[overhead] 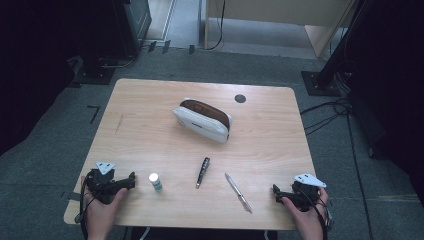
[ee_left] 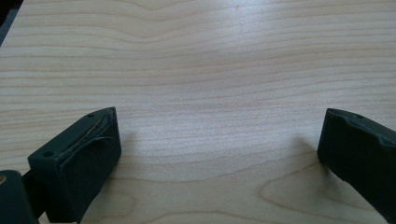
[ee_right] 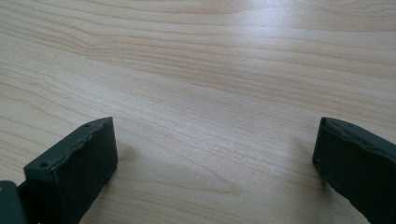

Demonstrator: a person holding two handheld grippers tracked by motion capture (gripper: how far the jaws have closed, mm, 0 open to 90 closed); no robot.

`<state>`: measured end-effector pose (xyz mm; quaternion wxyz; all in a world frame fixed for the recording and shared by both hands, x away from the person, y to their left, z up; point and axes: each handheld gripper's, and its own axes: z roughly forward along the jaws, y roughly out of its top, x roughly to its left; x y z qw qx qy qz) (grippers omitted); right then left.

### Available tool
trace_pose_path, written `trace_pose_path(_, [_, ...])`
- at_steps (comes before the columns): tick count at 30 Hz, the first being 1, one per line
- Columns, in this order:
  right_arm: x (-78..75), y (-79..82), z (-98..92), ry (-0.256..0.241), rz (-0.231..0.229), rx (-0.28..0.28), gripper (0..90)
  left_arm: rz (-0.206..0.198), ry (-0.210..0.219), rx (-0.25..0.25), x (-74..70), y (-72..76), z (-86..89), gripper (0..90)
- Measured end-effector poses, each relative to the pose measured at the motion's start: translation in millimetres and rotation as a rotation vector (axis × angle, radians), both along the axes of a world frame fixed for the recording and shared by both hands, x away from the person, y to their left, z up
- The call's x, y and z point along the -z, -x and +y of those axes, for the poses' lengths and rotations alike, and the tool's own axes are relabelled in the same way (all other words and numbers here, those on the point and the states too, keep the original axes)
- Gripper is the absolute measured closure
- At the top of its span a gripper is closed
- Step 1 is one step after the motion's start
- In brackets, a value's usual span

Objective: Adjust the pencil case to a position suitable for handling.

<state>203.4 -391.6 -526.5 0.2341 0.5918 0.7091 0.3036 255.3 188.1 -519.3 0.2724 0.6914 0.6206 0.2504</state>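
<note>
A white pencil pouch (overhead: 202,121) with a brown open top lies near the middle of the wooden table (overhead: 150,100). In front of it lie a dark pen (overhead: 202,172), a slim silver pen (overhead: 238,192) and a small white tube (overhead: 155,181). My left gripper (overhead: 131,180) rests at the front left corner, just left of the tube, held by a hand. My right gripper (overhead: 275,191) rests at the front right, right of the silver pen. In both gripper views the jaws stand wide apart over bare wood: left gripper (ee_left: 219,140), right gripper (ee_right: 215,147). Both are open and hold nothing.
A black round grommet (overhead: 240,98) sits in the table's far right part. Around the table is grey carpet with cables (overhead: 325,112) at the right and dark stands (overhead: 100,70) at the far left and far right.
</note>
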Motion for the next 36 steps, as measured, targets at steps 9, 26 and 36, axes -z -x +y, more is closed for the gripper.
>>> trace_pose_path(9, [-9.3,0.1,7.2,-0.018,-0.038,0.000,10.9,0.000,0.000,0.000,0.0,0.0,0.0,0.0])
trace_pose_path(26, [-61.4,-39.7,38.3,-0.149,-0.159,-0.080,38.5,-0.001,-0.001,0.004,0.0,0.0,-0.2,0.0])
trace_pose_path(36, [-76.5,-62.0,58.8,-0.172,-0.174,-0.129,9.2,0.002,-0.002,0.012,-0.1,0.1,-0.2,0.0])
